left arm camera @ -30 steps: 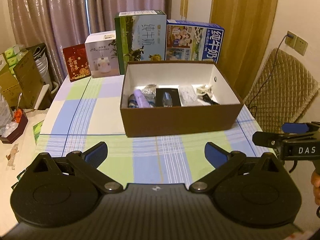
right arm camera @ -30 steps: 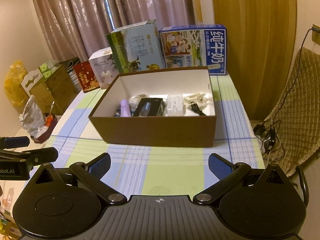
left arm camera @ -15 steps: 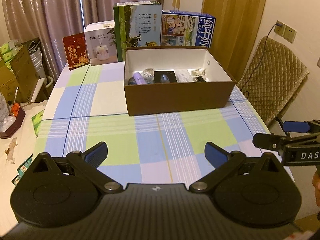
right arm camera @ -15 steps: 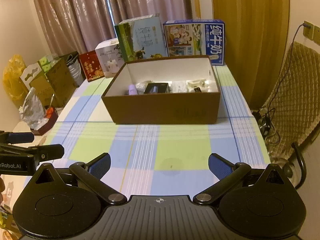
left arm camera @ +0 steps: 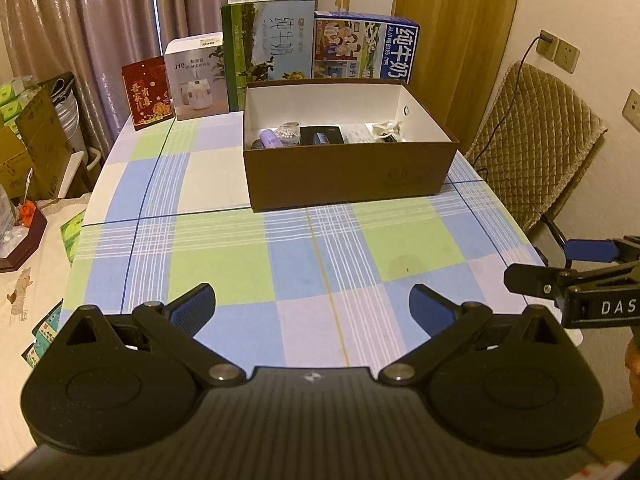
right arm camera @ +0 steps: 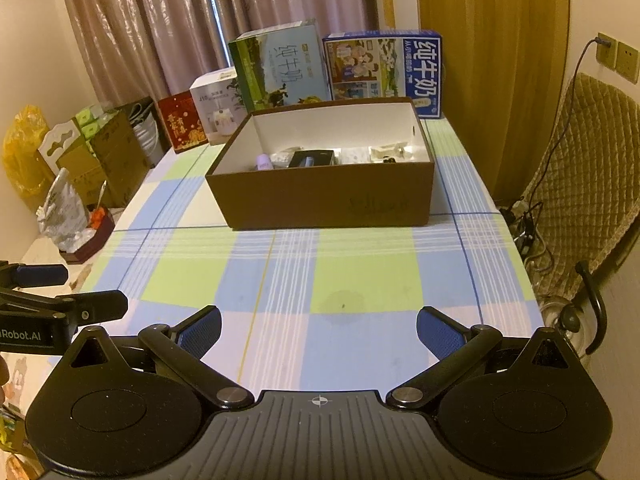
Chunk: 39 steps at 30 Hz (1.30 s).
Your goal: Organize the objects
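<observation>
In the left wrist view, your left tool (left arm camera: 311,308) sits at the bottom of the frame with its blue-padded fingers spread wide apart and nothing between them, above the checked cloth of the table (left arm camera: 224,264). The brown box (left arm camera: 348,168) stands open in the upper middle of the frame, well apart from the tool, and inside it you can see a lilac tube (left arm camera: 270,138), a black case (left arm camera: 322,135) and some small pale items too small to tell. At the right edge your right tool (left arm camera: 560,268) pokes in sideways. In the right wrist view, your right tool (right arm camera: 318,330) fills the bottom of the frame, its fingers likewise wide apart and empty. The brown box (right arm camera: 328,196) sits in the upper middle, with the milk cartons (right arm camera: 384,68) standing just behind it. Your left tool (right arm camera: 68,292) shows at the left edge.
</observation>
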### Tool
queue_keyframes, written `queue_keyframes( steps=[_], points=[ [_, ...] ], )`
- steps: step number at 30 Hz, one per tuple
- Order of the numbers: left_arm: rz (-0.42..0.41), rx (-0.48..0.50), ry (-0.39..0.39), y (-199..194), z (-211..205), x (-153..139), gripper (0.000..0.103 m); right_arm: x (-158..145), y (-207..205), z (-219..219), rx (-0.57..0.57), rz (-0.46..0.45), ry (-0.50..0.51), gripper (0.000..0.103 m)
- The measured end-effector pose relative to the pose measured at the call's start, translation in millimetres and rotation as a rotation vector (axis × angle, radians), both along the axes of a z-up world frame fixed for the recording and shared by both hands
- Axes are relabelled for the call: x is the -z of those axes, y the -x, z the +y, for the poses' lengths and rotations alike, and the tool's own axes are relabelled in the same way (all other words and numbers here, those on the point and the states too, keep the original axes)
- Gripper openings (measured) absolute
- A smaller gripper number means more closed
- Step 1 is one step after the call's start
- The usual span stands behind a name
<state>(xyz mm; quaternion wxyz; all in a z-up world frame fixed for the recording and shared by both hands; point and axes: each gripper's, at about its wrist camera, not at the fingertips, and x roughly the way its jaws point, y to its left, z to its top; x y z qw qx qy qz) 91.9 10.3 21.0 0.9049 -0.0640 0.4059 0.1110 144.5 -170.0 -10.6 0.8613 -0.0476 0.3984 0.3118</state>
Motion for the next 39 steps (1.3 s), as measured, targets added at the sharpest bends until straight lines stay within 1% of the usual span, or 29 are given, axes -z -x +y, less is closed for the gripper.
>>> queue_keyframes(
  steps=[31, 39],
  points=[
    [0.004, -0.019, 0.008, -7.9, -4.1, 5.3, 0.102, 2.3, -4.5, -2.8, -0.007, 0.005, 0.018, 0.101],
    [0.0, -0.019, -0.001, -8.4, -5.1, 5.6, 0.102, 4.3, -6.9, -4.7, -0.008, 0.006, 0.019, 0.101]
  ],
)
